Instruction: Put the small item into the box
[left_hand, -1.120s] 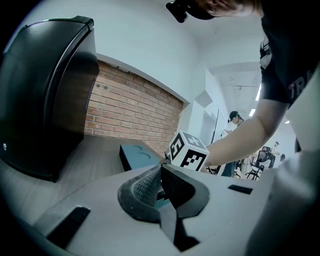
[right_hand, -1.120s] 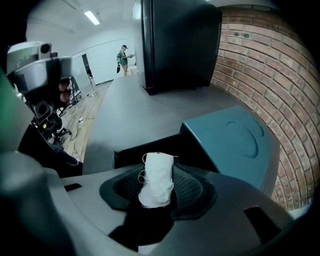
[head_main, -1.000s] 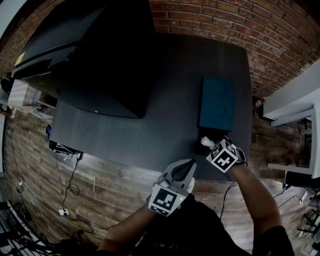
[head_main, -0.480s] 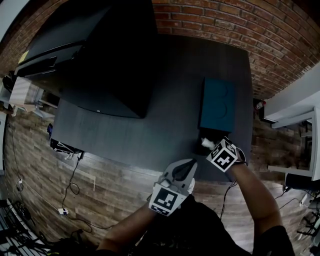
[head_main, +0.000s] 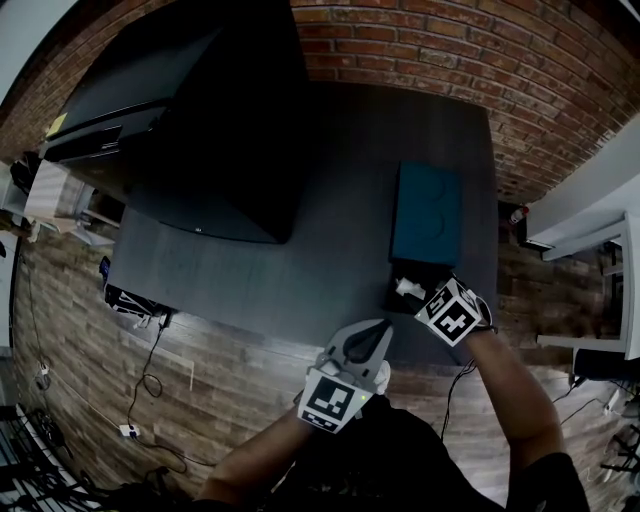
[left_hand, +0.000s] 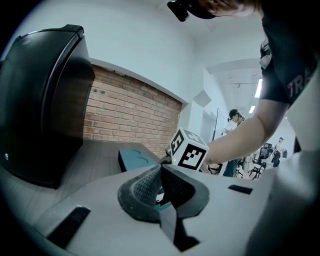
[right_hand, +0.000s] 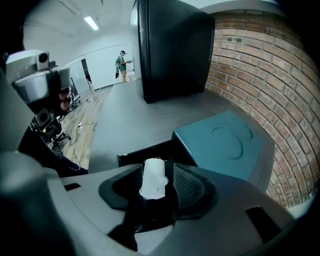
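A teal box lies flat on the dark table, its black drawer pulled out toward me. My right gripper hovers at the drawer's mouth. The small white item stands between its pads with a gap on the right side, so the jaws are open around it. In the head view the white item shows just over the drawer. My left gripper hangs at the table's near edge, its tips touching and nothing in them. In the left gripper view the left gripper points toward the teal box.
A large black case fills the table's far left and rises beside the box as the black case. A brick wall runs behind the table. Cables trail over the wooden floor at the left. A person stands far off.
The right gripper with the white item has stayed at the drawer's mouth, shifting only slightly. The left gripper has not moved.
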